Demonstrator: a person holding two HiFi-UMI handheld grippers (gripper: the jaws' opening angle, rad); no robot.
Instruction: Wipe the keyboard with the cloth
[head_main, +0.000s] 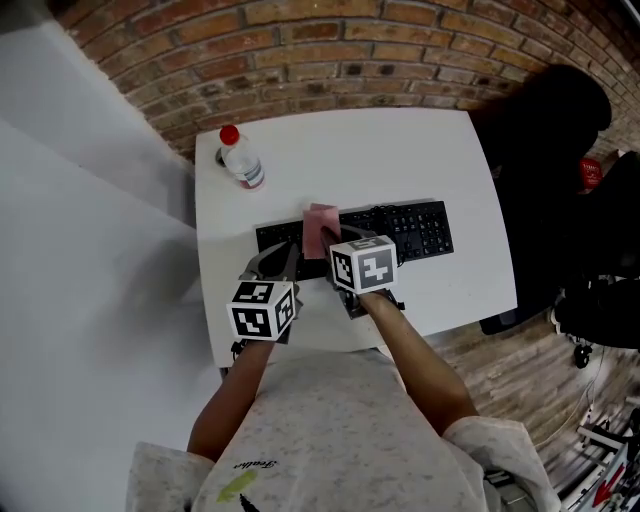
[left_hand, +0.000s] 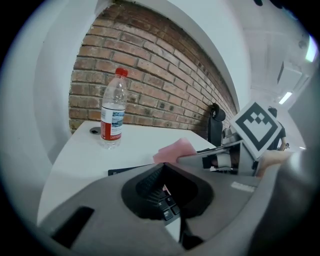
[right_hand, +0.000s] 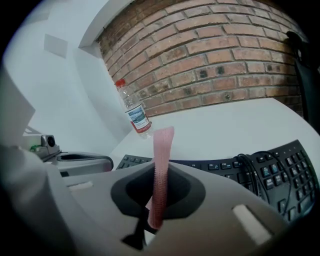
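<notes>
A black keyboard (head_main: 420, 228) lies across the middle of the white table (head_main: 350, 150). My right gripper (head_main: 328, 243) is shut on a pink cloth (head_main: 321, 225), which stands up over the keyboard's left half. In the right gripper view the cloth (right_hand: 161, 170) rises as a narrow strip from between the closed jaws of the right gripper (right_hand: 156, 207), with the keyboard (right_hand: 280, 172) beyond. My left gripper (head_main: 278, 260) is beside it over the keyboard's left end. Its jaws look shut and empty in the left gripper view (left_hand: 172, 202), where keys show below and the cloth (left_hand: 175, 150) is ahead.
A clear water bottle (head_main: 241, 160) with a red cap stands at the table's back left. A black cable (right_hand: 248, 167) crosses the keyboard. A black chair (head_main: 545, 130) stands off the table's right side. A brick wall is behind the table.
</notes>
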